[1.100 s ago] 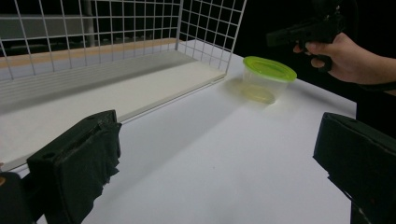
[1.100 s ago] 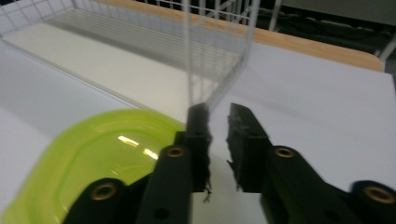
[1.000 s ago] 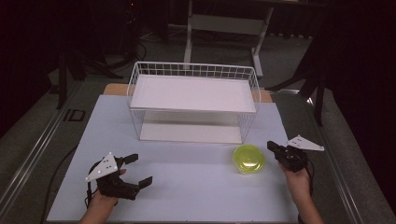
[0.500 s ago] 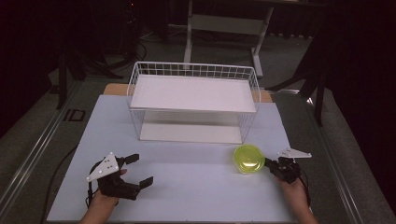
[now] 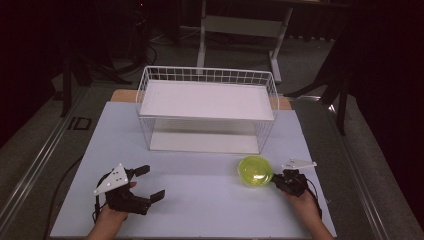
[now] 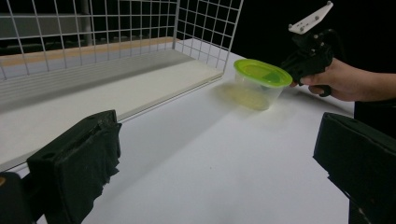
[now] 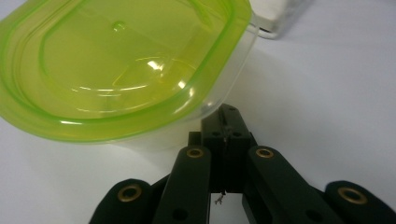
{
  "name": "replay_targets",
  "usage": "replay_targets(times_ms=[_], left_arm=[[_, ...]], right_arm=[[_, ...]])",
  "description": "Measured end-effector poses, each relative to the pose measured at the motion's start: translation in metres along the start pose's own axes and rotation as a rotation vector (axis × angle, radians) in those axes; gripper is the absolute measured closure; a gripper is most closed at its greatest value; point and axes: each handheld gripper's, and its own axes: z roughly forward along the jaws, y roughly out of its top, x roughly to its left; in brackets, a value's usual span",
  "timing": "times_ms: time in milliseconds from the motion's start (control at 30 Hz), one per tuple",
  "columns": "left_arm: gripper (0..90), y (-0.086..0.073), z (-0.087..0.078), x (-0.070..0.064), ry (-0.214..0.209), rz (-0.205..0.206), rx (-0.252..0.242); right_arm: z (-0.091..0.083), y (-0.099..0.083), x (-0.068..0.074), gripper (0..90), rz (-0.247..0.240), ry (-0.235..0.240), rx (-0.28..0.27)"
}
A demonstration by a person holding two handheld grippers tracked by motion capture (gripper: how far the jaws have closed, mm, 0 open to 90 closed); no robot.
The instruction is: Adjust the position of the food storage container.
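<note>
high view: left gripper (image 5: 145, 187) jaws spread, bare table (image 5: 200, 200) | right gripper (image 5: 278, 181) jaws pressed together at container (image 5: 255, 171) edge

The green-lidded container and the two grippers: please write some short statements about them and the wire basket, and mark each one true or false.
1. The container stands on the table, outside the wire basket. True.
2. The left gripper is shut on the container. False: its jaws stand wide apart over bare table, far from the container.
3. The right gripper has its jaws pressed together, right beside the container's wall under the lid. True.
4. The container's lid is off and lies beside it. False: the green lid sits on the container.
5. The basket holds the container on its upper shelf. False: in the high view nothing lies on that shelf.
</note>
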Motion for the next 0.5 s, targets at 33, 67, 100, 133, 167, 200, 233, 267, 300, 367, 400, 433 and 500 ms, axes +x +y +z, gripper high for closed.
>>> replay_targets(times_ms=[33, 67, 100, 133, 167, 200, 233, 267, 300, 367, 400, 433, 500], left_arm=[[1.4, 0.000, 0.000, 0.000, 0.000, 0.000, 0.001], [1.4, 0.000, 0.000, 0.000, 0.000, 0.001, 0.001], [1.4, 0.000, 0.000, -0.001, -0.001, 0.001, 0.002], [1.4, 0.000, 0.000, -0.001, -0.001, 0.001, 0.002], [1.4, 0.000, 0.000, -0.001, -0.001, 0.000, 0.000], [1.4, 0.000, 0.000, -0.001, -0.002, 0.000, 0.000], [1.4, 0.000, 0.000, -0.001, -0.001, 0.000, -0.001], [1.4, 0.000, 0.000, -0.001, -0.002, 0.001, 0.000], [1.4, 0.000, 0.000, -0.001, -0.002, 0.001, 0.001], [1.4, 0.000, 0.000, -0.001, -0.002, 0.000, 0.002], [1.4, 0.000, 0.000, 0.000, -0.004, -0.001, 0.002], [1.4, 0.000, 0.000, 0.000, -0.004, -0.001, 0.003], [1.4, 0.000, 0.000, 0.000, -0.005, 0.001, 0.002]], right_arm=[[0.002, 0.002, 0.002, 90.0, -0.004, 0.013, 0.003], [0.004, 0.003, 0.004, 90.0, -0.003, 0.019, 0.003], [0.007, 0.005, 0.006, 90.0, -0.005, 0.027, 0.004], [0.009, 0.007, 0.009, 90.0, -0.011, 0.033, 0.008], [0.010, 0.008, 0.010, 90.0, -0.015, 0.037, 0.008], [0.013, 0.010, 0.013, 90.0, -0.011, 0.047, 0.007], [0.014, 0.012, 0.015, 90.0, -0.014, 0.053, 0.007], [0.015, 0.013, 0.016, 90.0, -0.019, 0.057, 0.008], [0.017, 0.015, 0.019, 90.0, -0.023, 0.061, 0.003], [0.020, 0.018, 0.022, 90.0, -0.028, 0.069, 0.002], [0.021, 0.019, 0.024, 90.0, -0.034, 0.068, 0.002], [0.023, 0.021, 0.025, 90.0, -0.036, 0.076, 0.006], [0.025, 0.023, 0.028, 90.0, -0.042, 0.078, 0.007]])
